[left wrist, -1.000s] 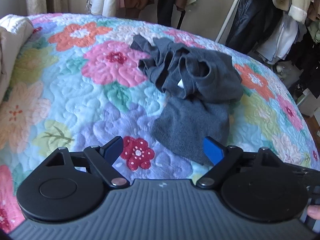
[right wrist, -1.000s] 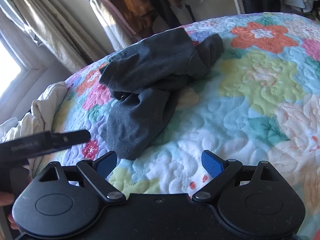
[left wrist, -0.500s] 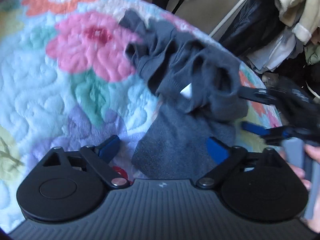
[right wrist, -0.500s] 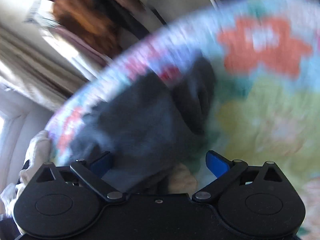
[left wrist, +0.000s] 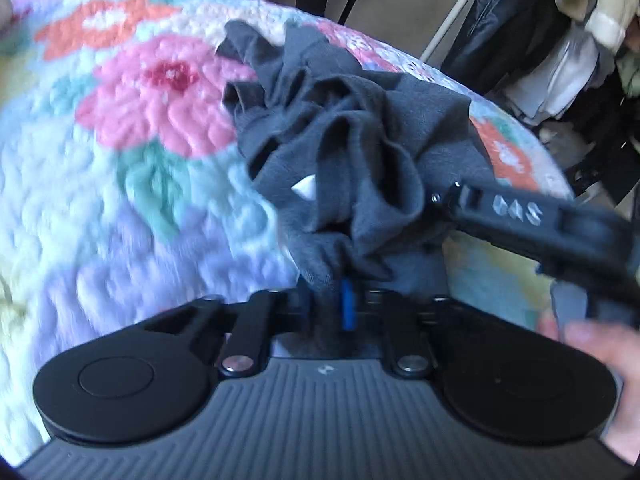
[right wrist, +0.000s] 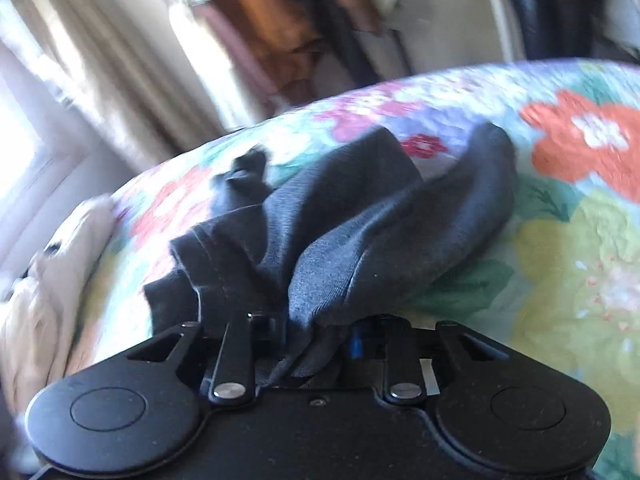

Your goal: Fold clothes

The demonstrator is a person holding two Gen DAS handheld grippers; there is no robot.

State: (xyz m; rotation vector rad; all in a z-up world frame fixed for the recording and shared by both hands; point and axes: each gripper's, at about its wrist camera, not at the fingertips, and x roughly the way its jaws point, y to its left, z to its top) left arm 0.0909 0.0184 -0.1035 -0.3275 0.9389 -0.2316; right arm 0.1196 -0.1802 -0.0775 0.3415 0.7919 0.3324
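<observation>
A crumpled dark grey garment lies bunched on a floral quilt, a small white label showing among its folds. My left gripper is shut on the garment's near edge, with cloth pinched between the blue pads. In the left wrist view the right gripper reaches in from the right and bites the cloth's right side. In the right wrist view the grey garment rises from the quilt into my right gripper, which is shut on a fold.
Hanging clothes and a white rail stand beyond the bed's far edge. A cream blanket is heaped at the left, with curtains and a window behind. A person's hand holds the right gripper's handle.
Both grippers moved in to the garment and went from open to shut on it. The cloth is now pulled up and bunched between them.
</observation>
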